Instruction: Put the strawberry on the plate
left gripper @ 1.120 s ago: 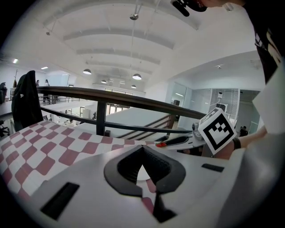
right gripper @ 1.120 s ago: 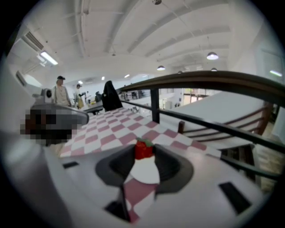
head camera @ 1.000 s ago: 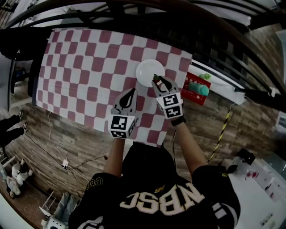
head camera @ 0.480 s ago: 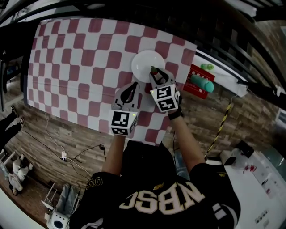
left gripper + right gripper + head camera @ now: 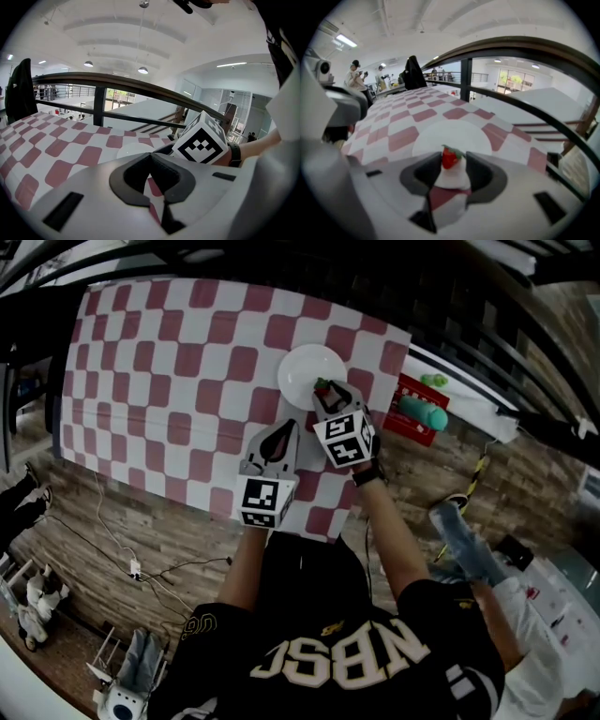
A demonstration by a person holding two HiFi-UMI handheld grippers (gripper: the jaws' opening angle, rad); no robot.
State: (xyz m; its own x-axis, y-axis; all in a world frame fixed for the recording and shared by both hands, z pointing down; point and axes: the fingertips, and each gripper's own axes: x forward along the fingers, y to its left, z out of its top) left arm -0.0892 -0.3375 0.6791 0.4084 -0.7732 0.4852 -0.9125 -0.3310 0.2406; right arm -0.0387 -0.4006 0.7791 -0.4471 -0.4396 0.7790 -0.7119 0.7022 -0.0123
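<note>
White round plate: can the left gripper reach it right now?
Probably yes. Only bare checked cloth lies between the left gripper and the plate's near left rim; the right gripper, jaws opening round the red strawberry, occupies only the right edge.

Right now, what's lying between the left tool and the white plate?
Just a short strip of bare checkered tablecloth, nothing else. The head view shows it between the shut left tool and the plate.

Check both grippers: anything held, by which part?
Left gripper: shut, empty. Right gripper: jaws are opening, strawberry between them by its sides, not clearly gripped.
</note>
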